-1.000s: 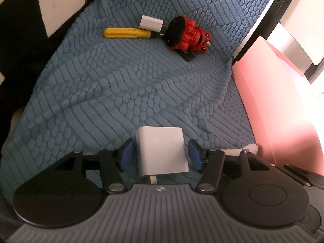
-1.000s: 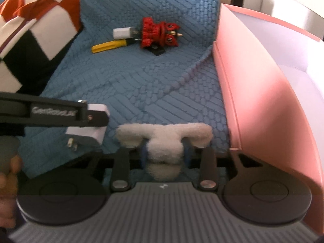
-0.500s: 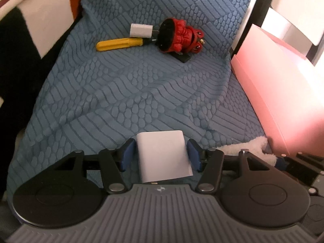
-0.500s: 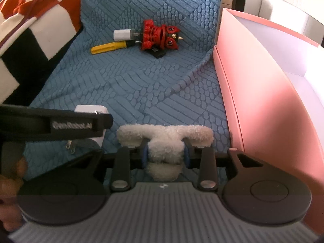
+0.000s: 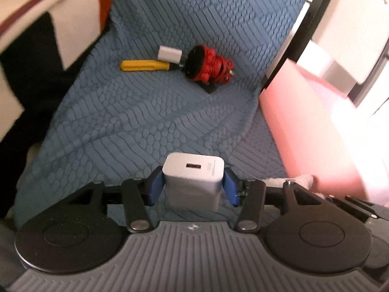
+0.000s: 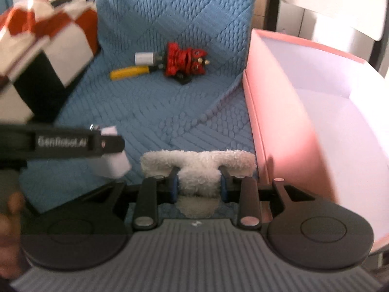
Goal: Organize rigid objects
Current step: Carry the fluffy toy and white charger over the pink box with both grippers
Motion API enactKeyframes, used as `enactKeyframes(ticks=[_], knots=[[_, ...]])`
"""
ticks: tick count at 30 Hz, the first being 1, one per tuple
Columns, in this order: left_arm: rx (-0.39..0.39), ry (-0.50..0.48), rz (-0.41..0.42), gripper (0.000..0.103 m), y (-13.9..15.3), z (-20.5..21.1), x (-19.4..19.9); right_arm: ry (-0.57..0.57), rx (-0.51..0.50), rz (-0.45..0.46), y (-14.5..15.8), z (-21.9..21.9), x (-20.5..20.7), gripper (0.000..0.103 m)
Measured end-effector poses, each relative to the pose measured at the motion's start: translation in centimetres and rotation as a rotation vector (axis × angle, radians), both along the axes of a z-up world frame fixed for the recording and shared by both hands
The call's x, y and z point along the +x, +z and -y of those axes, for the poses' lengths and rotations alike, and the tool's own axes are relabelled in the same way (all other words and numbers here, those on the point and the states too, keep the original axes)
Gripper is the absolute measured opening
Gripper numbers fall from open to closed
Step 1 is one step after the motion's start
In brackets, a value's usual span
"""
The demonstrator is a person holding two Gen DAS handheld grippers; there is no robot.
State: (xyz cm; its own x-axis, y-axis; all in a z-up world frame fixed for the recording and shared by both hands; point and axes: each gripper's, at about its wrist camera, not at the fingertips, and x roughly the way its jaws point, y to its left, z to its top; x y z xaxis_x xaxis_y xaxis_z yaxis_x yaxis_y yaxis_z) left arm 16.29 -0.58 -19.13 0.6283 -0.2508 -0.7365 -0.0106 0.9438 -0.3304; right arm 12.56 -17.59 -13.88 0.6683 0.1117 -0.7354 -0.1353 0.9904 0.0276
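My left gripper [image 5: 193, 185] is shut on a white USB charger block [image 5: 193, 180], held above the blue textured cover [image 5: 136, 112]; it also shows in the right wrist view [image 6: 110, 163]. My right gripper [image 6: 198, 182] is shut on a white fluffy plush piece [image 6: 198, 165], close to the left wall of the pink box [image 6: 272, 126]. Far back on the cover lie a yellow-handled screwdriver [image 5: 143, 65], a small white adapter [image 5: 169, 54] and a red figurine [image 5: 209, 65], touching each other.
The pink box [image 5: 304, 126] stands open at the right, its inside white. A red, white and black checkered blanket [image 6: 41, 48] lies at the left. A dark frame post [image 6: 273, 2] stands behind the box.
The left gripper has tilted up, so the charger's port face now shows. Both grippers have risen a little and the right one has shifted toward the pink box.
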Motion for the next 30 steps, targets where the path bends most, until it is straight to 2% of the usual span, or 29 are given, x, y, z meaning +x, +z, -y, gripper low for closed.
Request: enactKeyframes(ticks=[7,17,23,30], knots=[[-0.062,0.024,0.036,0.057,4.8,-1.2,-3.2,-0.031,0.030,0.060,5.0,1.0,-2.5,0.034],[-0.072,0.003,0.094,0.057,11.4,-1.2,-7.2,-0.054,0.060,0.139,12.2,2.6,-6.4,0.034],[-0.090,0.011,0.099,0.057,14.0,-0.4,-8.8,-0.055,0.058,0.164,14.7,3.8,-7.7,0.034],[-0.115,-0.010,0.103,0.057,16.1,2.4,-9.3,-0.076,0.056,0.187,16.3,5.9,-8.9,0.034]])
